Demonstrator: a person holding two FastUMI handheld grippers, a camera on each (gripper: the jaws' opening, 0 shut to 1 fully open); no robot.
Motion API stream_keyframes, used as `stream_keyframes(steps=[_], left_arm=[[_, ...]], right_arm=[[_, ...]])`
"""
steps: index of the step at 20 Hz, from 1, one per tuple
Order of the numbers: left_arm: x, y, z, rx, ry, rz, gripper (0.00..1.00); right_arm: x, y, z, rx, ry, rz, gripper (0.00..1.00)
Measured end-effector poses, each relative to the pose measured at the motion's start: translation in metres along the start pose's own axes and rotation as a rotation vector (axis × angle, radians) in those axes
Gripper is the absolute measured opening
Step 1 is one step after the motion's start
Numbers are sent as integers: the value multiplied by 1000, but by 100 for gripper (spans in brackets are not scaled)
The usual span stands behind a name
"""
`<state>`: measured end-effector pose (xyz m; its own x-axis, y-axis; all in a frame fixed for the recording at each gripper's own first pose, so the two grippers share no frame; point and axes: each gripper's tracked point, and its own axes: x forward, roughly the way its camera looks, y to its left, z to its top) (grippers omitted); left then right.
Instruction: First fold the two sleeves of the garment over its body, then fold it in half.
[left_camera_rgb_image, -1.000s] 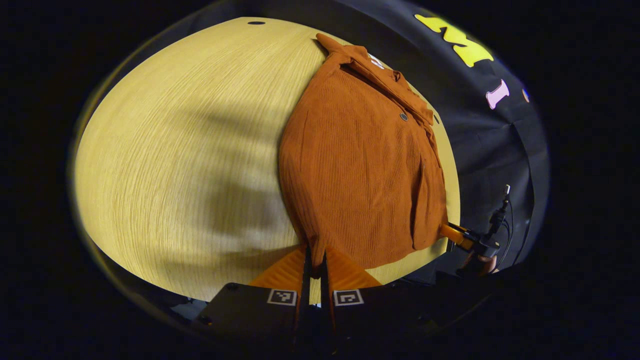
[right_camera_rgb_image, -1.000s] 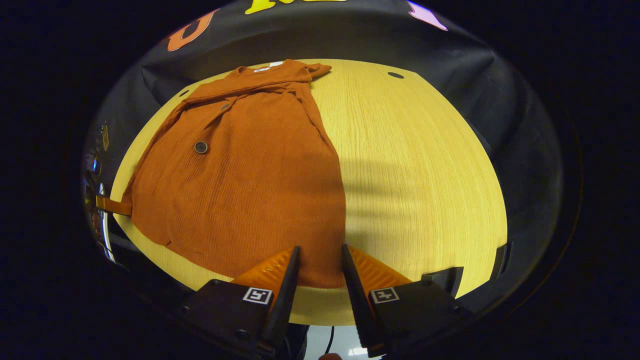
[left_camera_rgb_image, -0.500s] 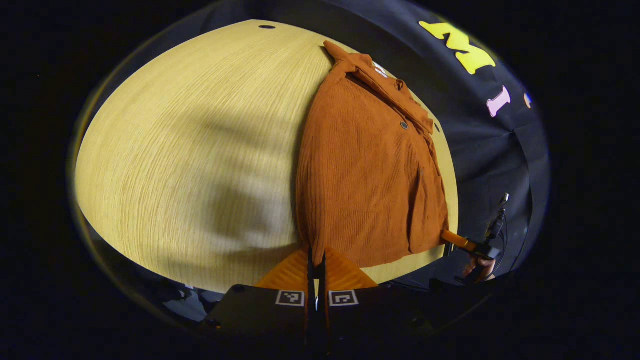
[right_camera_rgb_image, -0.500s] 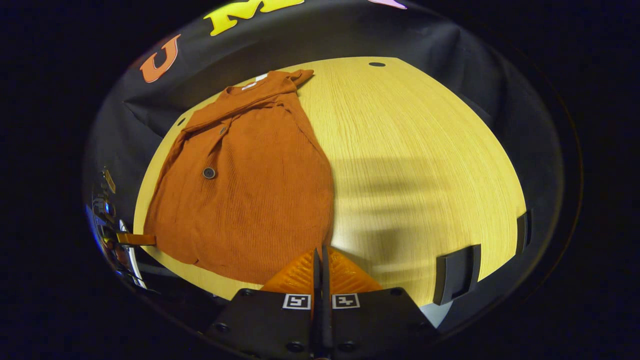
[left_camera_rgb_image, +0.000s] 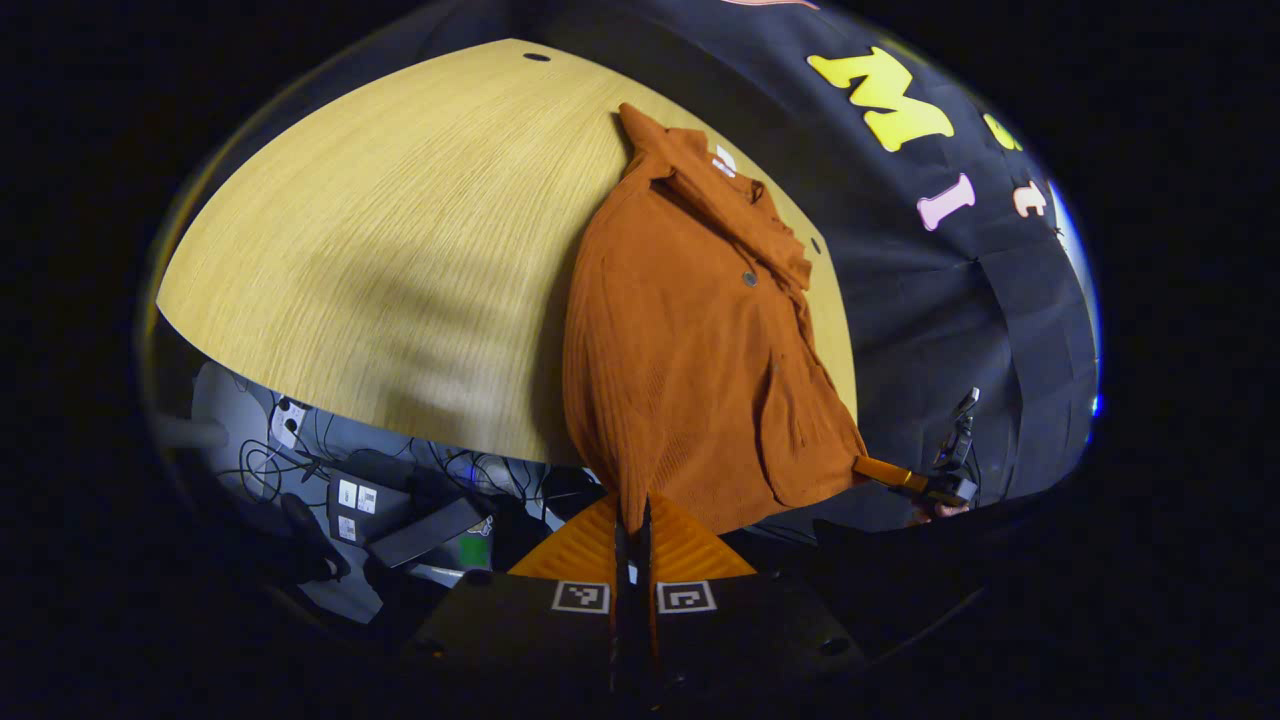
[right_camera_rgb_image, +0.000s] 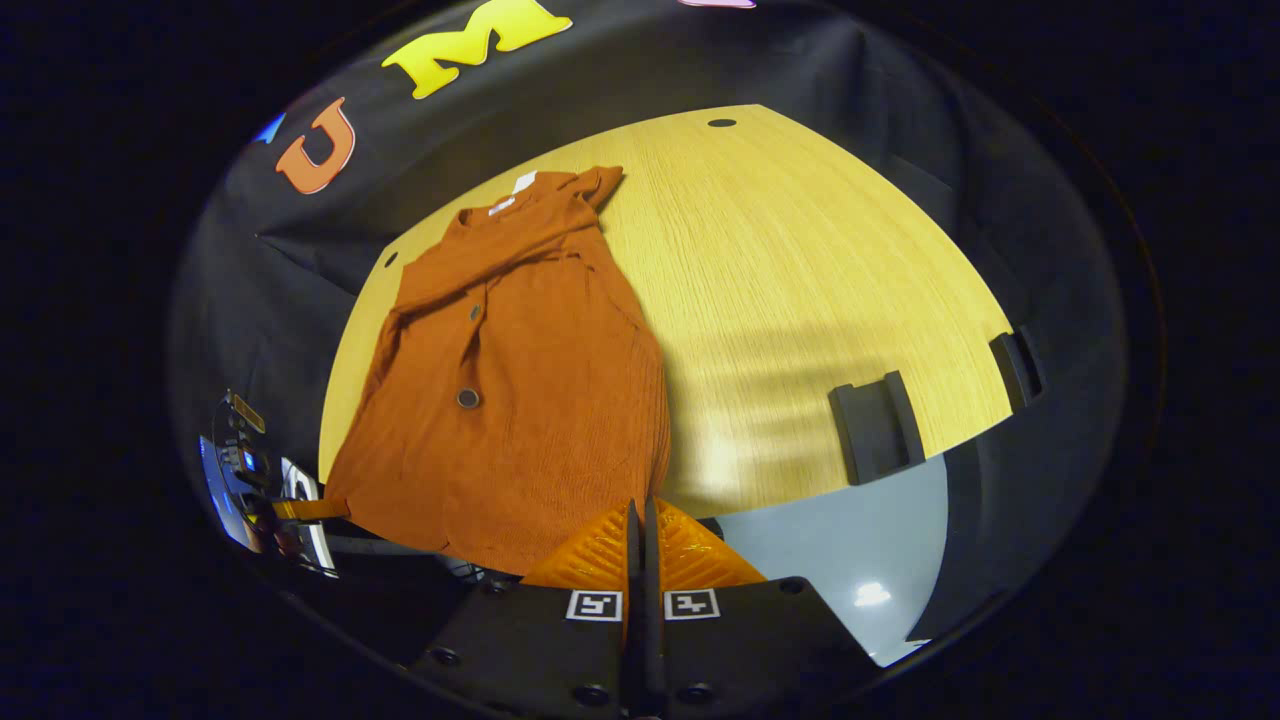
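**Sleeves folded; half-fold in progress**

The rust-orange buttoned garment (left_camera_rgb_image: 690, 350) lies lengthwise on the wooden table (left_camera_rgb_image: 380, 230), collar toward the booth wall. No sleeve extends beyond the body outline; both appear folded over the body, so the first stage is judged complete.

The left gripper (left_camera_rgb_image: 632, 520) is clenched on one hem corner. The right gripper (right_camera_rgb_image: 640, 520) is clenched on the opposite hem corner. In both views the hem edge appears raised off the table at the near edge.

Remaining: carry the hem toward the collar, lay it flat with edges aligned, then release both corners.
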<state>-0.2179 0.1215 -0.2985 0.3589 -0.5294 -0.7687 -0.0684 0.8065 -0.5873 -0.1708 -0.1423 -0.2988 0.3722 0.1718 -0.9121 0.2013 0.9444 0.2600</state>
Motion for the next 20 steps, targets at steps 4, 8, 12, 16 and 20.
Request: stream_keyframes(steps=[4, 8, 12, 16, 20], left_arm=[[-35, -31, 37, 204, -140, 5, 3], [-53, -85, 118, 457, -328, 32, 3], [-76, -143, 194, 519, -430, -16, 3], [-76, -162, 268, 609, -520, 13, 4], [-52, -174, 352, 519, -516, 17, 3]], right_arm=[[-32, 23, 43, -37, -87, 41, 1], [-62, 58, 122, -127, -212, 102, 1], [-81, 92, 216, -166, -341, 184, 1], [-79, 113, 294, -162, -404, 229, 1], [-45, 123, 360, -155, -402, 217, 1]])
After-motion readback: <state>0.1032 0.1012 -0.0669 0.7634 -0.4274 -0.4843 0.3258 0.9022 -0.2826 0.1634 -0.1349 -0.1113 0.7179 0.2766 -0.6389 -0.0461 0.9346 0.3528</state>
